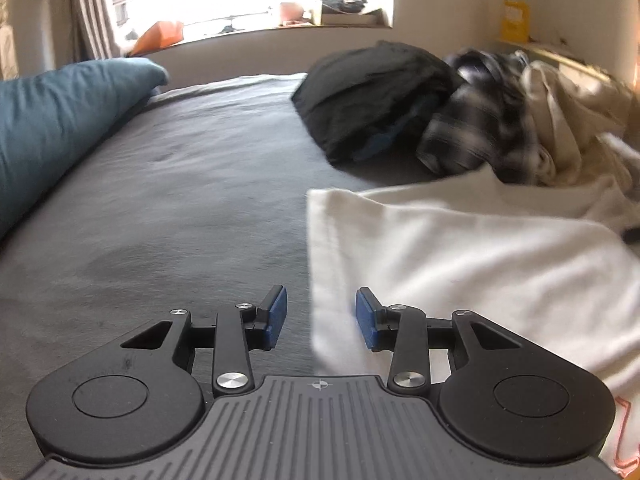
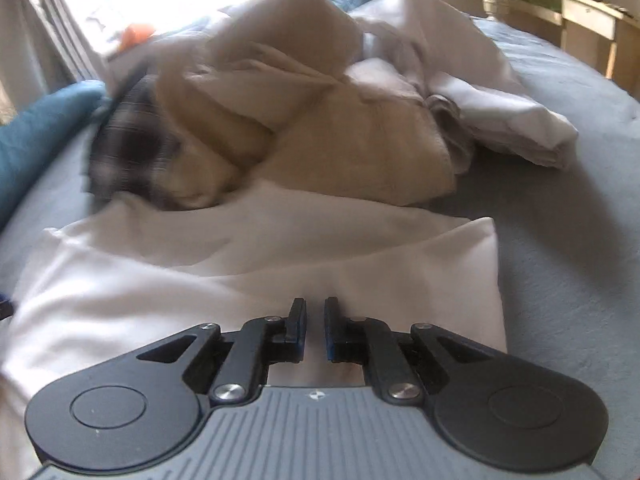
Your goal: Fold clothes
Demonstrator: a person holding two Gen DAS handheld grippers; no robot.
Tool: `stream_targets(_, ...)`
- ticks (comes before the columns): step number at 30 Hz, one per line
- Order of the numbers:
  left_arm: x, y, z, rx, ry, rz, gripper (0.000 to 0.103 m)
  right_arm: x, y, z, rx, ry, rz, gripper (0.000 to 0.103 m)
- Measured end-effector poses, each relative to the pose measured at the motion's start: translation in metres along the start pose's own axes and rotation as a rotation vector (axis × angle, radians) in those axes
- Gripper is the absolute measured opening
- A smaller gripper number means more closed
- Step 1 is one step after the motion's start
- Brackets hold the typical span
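A bed covered by a grey sheet (image 1: pixel 192 184) carries everything. A blue pillow (image 1: pixel 52 120) lies along its left edge. A white shirt (image 1: pixel 460 256) lies flat at the near edge; behind it sit a black garment (image 1: pixel 372 92), a plaid shirt (image 1: pixel 472 128) and beige clothes (image 2: pixel 320 128)

White garment (image 2: pixel 280 248) lies flat, partly folded, on the grey bed — beige, plaid, black clothes (crumpled) behind

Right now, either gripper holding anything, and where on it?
Nothing held. Left gripper open at the white garment edge; right gripper nearly shut above it, nothing between pads.
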State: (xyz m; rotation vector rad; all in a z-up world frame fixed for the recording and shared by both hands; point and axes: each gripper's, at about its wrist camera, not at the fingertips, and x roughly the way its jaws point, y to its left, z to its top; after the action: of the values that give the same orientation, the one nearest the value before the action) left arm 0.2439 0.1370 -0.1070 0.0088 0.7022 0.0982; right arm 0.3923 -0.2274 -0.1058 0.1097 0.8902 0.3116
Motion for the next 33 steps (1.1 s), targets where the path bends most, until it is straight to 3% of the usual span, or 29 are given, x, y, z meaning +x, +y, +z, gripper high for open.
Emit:
stream_targets(3, 0.004, 0.000, -0.002, -0.027, 0.008, 0.022, 0.038, -0.006, -0.023, 0.011, 0.139, -0.074, -0.058, 0.009)
stream_targets(6, 0.000, 0.002, 0.000, -0.041, 0.007, 0.019, 0.038, -0.029, -0.040, 0.013, 0.201, -0.092, -0.004, 0.009)
stream_targets(11, -0.006, -0.003, 0.001, -0.013, 0.012, 0.000, 0.040, -0.059, -0.023, -0.016, 0.061, 0.028, 0.136, 0.009)
stream_targets(13, -0.006, -0.006, 0.000, -0.012, 0.019, 0.003, 0.040, -0.060, -0.021, -0.027, -0.003, 0.027, 0.072, 0.012)
stream_targets(14, -0.007, -0.007, -0.001, -0.016, 0.021, 0.009, 0.041, -0.059, -0.020, -0.032, -0.033, 0.021, 0.030, 0.025)
stream_targets(18, -0.016, -0.008, 0.000, -0.028, 0.020, 0.019, 0.041, -0.073, -0.042, -0.033, 0.111, -0.056, -0.014, 0.026)
stream_targets(21, -0.031, -0.013, 0.002, 0.019, 0.009, 0.011, 0.043, -0.092, -0.034, -0.039, 0.081, -0.084, 0.064, 0.026)
stream_targets(23, -0.036, -0.025, 0.000, 0.090, 0.052, -0.003, 0.047, -0.092, -0.020, -0.050, -0.003, -0.058, 0.077, 0.026)
stream_targets(26, -0.034, -0.048, -0.012, 0.217, 0.132, 0.044, 0.048, -0.080, -0.005, -0.073, -0.134, 0.002, 0.006, 0.026)
stream_targets(30, -0.042, -0.061, -0.023, 0.301, 0.075, 0.109, 0.052, -0.091, 0.002, -0.090, -0.184, -0.040, -0.041, 0.028)
stream_targets(33, -0.051, -0.060, -0.022, 0.293, 0.059, 0.117, 0.052, -0.101, 0.005, -0.090, -0.171, -0.062, -0.060, 0.031)
